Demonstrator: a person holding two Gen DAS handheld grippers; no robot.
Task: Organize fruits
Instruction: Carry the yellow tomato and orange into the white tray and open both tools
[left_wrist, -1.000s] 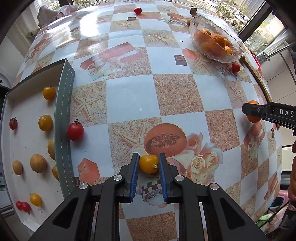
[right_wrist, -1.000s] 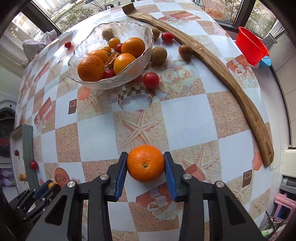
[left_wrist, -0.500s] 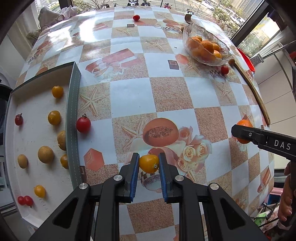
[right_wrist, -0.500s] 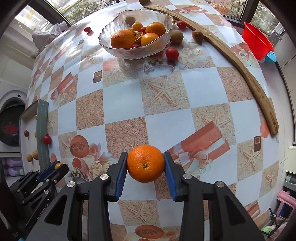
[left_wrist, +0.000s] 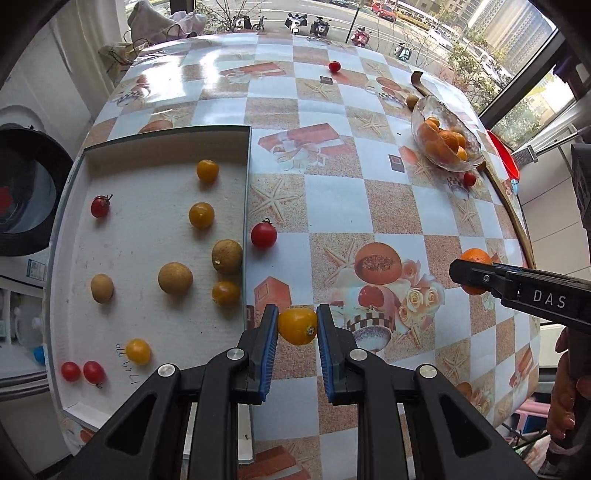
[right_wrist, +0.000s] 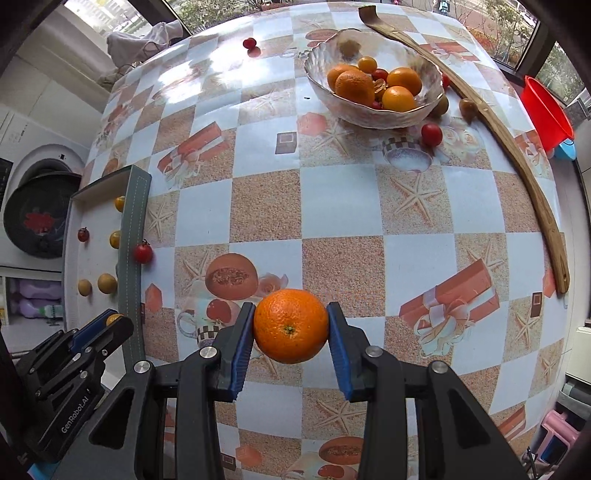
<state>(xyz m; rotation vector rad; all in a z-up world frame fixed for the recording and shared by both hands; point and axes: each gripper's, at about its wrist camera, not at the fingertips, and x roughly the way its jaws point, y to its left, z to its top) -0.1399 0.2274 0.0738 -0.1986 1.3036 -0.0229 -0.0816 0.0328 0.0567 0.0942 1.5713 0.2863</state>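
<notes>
My left gripper (left_wrist: 297, 328) is shut on a yellow cherry tomato (left_wrist: 297, 326) and holds it above the table, just right of the white tray (left_wrist: 147, 236). The tray holds several yellow tomatoes, red tomatoes and brown longans. My right gripper (right_wrist: 291, 326) is shut on an orange (right_wrist: 291, 326), held above the table; it also shows in the left wrist view (left_wrist: 476, 275). A glass bowl (right_wrist: 373, 110) with oranges and small fruits stands at the far right. A red tomato (left_wrist: 263, 235) lies beside the tray's right wall.
A long wooden strip (right_wrist: 517, 147) runs along the table's right edge. A red bucket (right_wrist: 546, 110) sits beyond it. Loose tomatoes (right_wrist: 431, 134) and longans lie around the bowl; one red tomato (left_wrist: 334, 66) lies far back. A washing machine (right_wrist: 37, 214) stands to the left.
Both grippers have pulled back and up from the table with their fruits. The left gripper has shifted towards the tray, which now fills more of its view.
</notes>
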